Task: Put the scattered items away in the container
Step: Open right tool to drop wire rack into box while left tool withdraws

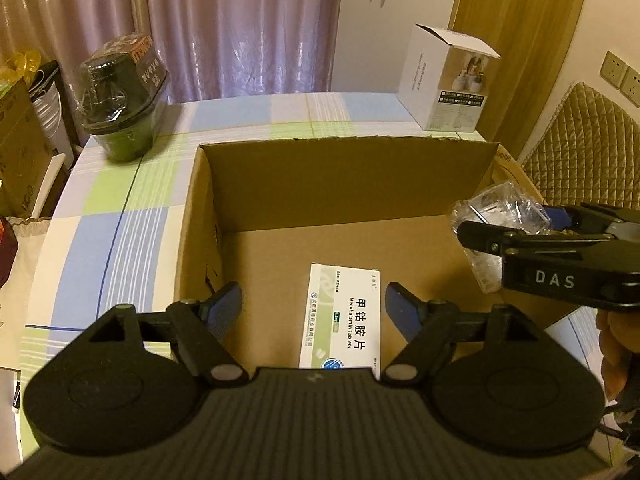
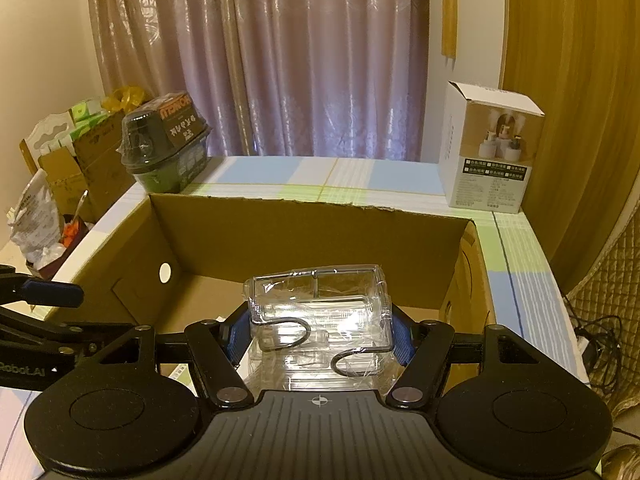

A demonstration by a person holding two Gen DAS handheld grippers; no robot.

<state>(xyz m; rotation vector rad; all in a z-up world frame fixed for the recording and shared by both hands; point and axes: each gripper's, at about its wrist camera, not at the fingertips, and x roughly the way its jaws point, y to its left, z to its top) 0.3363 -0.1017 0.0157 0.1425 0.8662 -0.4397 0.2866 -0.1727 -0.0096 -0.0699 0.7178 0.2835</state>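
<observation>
Left wrist view, L to R: dark wrapped tub [image 1: 122,98] on the checked tablecloth [image 1: 120,208] at 10 o'clock. Cardboard box [image 1: 348,184] at center. Left gripper [image 1: 314,316] over the box w/ jaws apart, gripping nothing; medicine pack [image 1: 344,316] lies flat on the box floor btwn them, untouched. White carton [image 1: 444,80] at 1 o'clock. Right gripper [image 2: 320,330] clamps a clear plastic case [image 2: 320,320] above the box interior.
</observation>
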